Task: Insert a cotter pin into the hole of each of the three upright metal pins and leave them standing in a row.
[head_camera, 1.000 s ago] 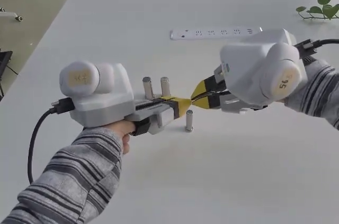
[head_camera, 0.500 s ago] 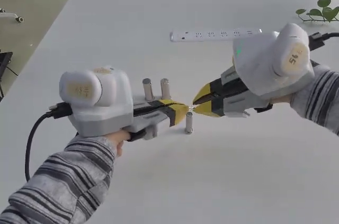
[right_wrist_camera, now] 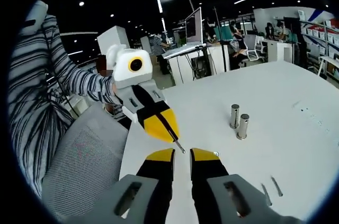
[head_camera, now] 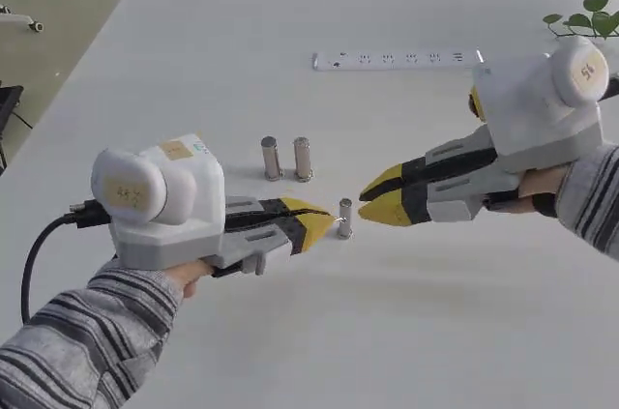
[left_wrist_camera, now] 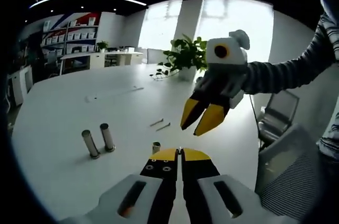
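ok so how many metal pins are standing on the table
3. The back-left pin and back-right pin stand side by side; the front pin stands alone nearer, between the left claw and right claw.

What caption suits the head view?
A cotter pin in the left gripper, beside the lone metal pin; right gripper open.
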